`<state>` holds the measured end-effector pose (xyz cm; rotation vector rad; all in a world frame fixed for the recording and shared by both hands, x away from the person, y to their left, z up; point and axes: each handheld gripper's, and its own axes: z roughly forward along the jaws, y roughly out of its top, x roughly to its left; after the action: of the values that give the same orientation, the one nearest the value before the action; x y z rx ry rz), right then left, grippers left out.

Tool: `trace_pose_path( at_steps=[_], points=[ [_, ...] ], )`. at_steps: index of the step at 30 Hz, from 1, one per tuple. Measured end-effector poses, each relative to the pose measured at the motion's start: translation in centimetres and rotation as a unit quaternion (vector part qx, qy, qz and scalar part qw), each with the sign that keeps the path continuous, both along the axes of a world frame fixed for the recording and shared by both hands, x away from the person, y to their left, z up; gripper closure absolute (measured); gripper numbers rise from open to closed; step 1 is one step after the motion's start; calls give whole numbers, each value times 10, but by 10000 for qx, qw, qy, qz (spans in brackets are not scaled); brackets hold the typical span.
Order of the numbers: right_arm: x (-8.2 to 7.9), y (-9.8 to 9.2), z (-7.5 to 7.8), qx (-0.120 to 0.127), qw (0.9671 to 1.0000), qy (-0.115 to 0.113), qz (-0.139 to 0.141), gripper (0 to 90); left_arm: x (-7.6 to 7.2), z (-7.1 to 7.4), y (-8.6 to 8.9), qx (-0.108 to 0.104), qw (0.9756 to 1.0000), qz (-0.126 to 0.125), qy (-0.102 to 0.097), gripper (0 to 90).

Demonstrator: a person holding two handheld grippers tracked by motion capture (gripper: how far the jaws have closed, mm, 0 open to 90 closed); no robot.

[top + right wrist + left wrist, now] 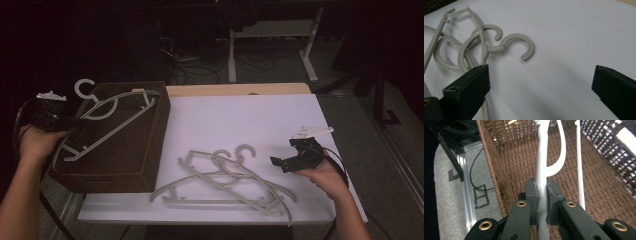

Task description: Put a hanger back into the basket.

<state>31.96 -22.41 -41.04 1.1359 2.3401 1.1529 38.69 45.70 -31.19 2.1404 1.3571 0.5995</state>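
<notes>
The left gripper [541, 202] is pinching a hanger [543, 157] between its closed fingers, over the basket [150, 150]. The right gripper [541, 87] is hovering with fingers wide apart and holding nothing; two hangers [516, 45] are lying on the desk [225, 120] just beyond them.

Dim room, bright centre: in the high view the white rectangular tabletop [240, 125] is the brightest surface, while the floor and desk legs toward 12 o'clock sink into near-black. The whole frame is soft and grainy. The pale grey plastic hangers [225, 182] cast faint shadows.

In the left gripper view, the brown woven wicker basket [519, 157] blurs toward 12 o'clock; the grey hanger bar [542, 170] glares white.

In the right gripper view, the grey hanger hook [520, 46] is sharp; the black jaws at 5 and 7 o'clock are out of focus, their broad soft shadows on the white.
</notes>
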Motion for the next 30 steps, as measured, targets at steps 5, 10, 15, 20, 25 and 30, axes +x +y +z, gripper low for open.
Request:
trace_pose_path(
  at_steps=[5,10,15,20,25,30],
  points=[
    [0,2,0,-19,10000,1,28,14,5,-17,-6,-17,9999,16,151,824],
    [1,2,2,16,10000,-15,31,13,10,-28,-9,-124,9995,16,287,813],
    [2,1,4,18,10000,-52,11,14,10,-29,-9,-243,9994,12,254,682],
    [3,2,4,21,10000,-23,29,14,6,-23,-11,-502,9986,-100,112,563],
    [2,1,3,9,10000,-38,62,14,0,-12,-21,-933,9950,-344,-101,452],
    [0,2,4,29,9999,-46,104,14,-7,-3,-43,-1268,9891,-715,-232,394]
  ],
)
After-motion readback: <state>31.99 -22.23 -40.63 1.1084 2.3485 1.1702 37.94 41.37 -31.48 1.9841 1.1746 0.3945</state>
